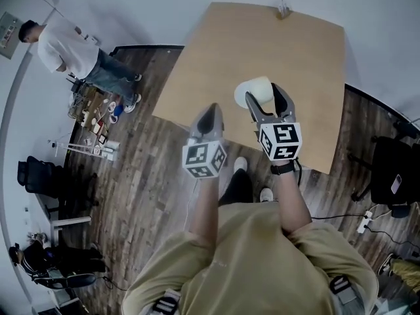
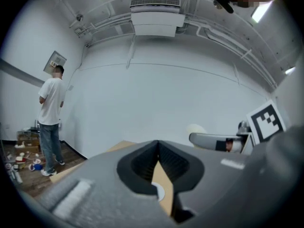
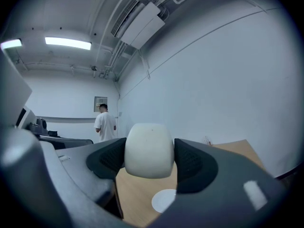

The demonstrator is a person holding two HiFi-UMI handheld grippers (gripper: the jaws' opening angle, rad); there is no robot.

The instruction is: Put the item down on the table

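Between the two dark ribbed pads (image 3: 194, 163) of the right gripper (image 3: 150, 152) sits a smooth, matte white rounded item (image 3: 149, 148), pinched on both flanks with the jaws closed onto it. It is held above the table, not resting on it. In the right gripper view its domed top rises clear of the pads. It looks slightly taller than broad, with its long axis running upward across the line of the jaws. One end cannot be told from the other.

Below it, a single flat white round disc (image 3: 164, 201) lies on the pale tan wooden table (image 1: 216, 51). From the head view the item (image 1: 264, 87) hangs over the near right part of that tabletop, with the disc (image 1: 241, 96) just beside it to the left.

The left gripper (image 1: 212, 112) hovers at the table's near edge, near the right one. Its grey jaws meet at the tips and hold nothing, and only a sliver of table and disc shows through the gap behind them.

Each of the two grippers carries one marker cube. A small object (image 1: 283, 8) stands at the table's far edge, too small to identify. On the dark plank floor (image 1: 151, 176) well to the left stands one person in a white T-shirt and jeans (image 1: 69, 51).
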